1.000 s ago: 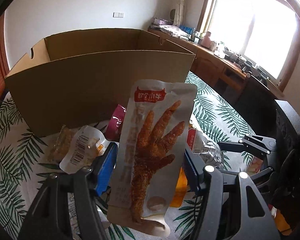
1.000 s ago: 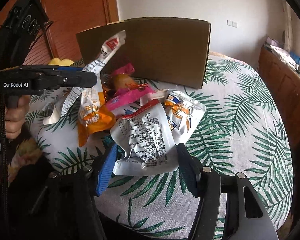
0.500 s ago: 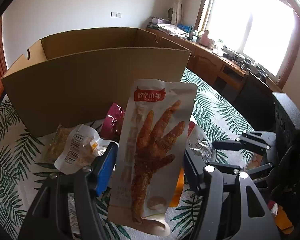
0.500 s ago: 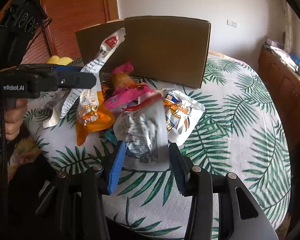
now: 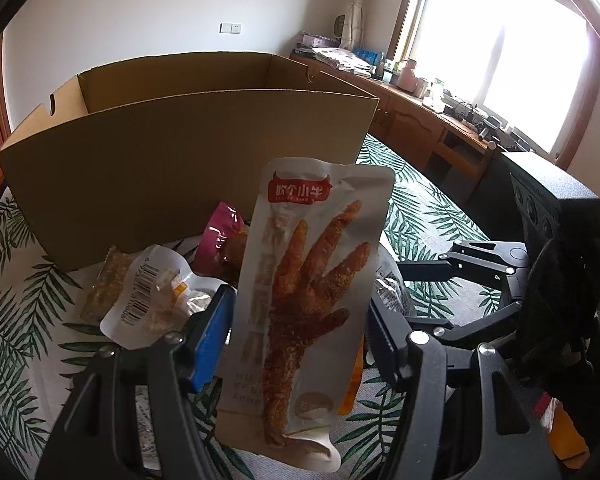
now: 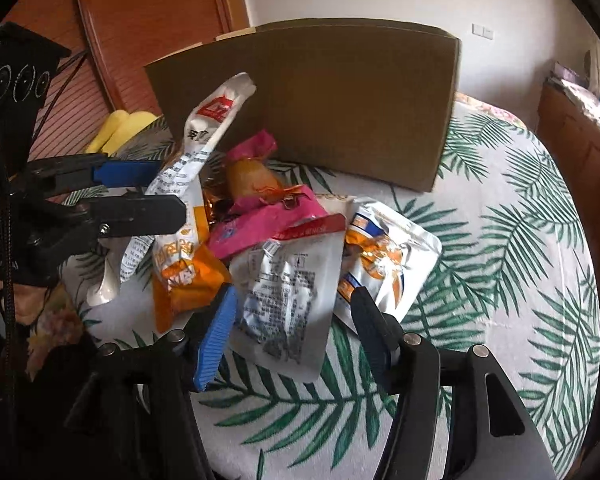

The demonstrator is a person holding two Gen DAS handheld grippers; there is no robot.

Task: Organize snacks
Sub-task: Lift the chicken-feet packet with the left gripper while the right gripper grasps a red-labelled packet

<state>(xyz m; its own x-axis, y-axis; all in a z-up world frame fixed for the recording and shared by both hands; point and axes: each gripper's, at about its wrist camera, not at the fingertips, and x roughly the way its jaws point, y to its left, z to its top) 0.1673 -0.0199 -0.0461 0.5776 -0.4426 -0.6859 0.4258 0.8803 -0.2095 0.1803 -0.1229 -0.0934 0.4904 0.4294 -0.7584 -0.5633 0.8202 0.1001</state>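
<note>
My left gripper [image 5: 300,332] is shut on a white chicken-foot snack pack [image 5: 308,292] and holds it upright above the table, in front of the open cardboard box [image 5: 188,152]. The same pack [image 6: 204,128] and left gripper [image 6: 140,192] show in the right wrist view, left of the box [image 6: 340,96]. My right gripper [image 6: 292,328] is shut on a silver pouch with a red top [image 6: 292,284], which lies at the near edge of the snack pile. The right gripper also shows in the left wrist view [image 5: 452,264].
The pile holds a pink pack [image 6: 268,216], an orange pack [image 6: 188,276], a blue-and-orange silver pouch [image 6: 384,256] and a barcode pouch [image 5: 148,292]. The leaf-print tablecloth [image 6: 500,264] covers the round table. Yellow items [image 6: 120,132] lie at the far left. A wooden sideboard [image 5: 420,120] stands under the window.
My right gripper has closed on the silver pouch, which now lies more edge-on between the fingers. My left gripper has kept hold of the chicken-foot pack and moved slightly closer to the box.
</note>
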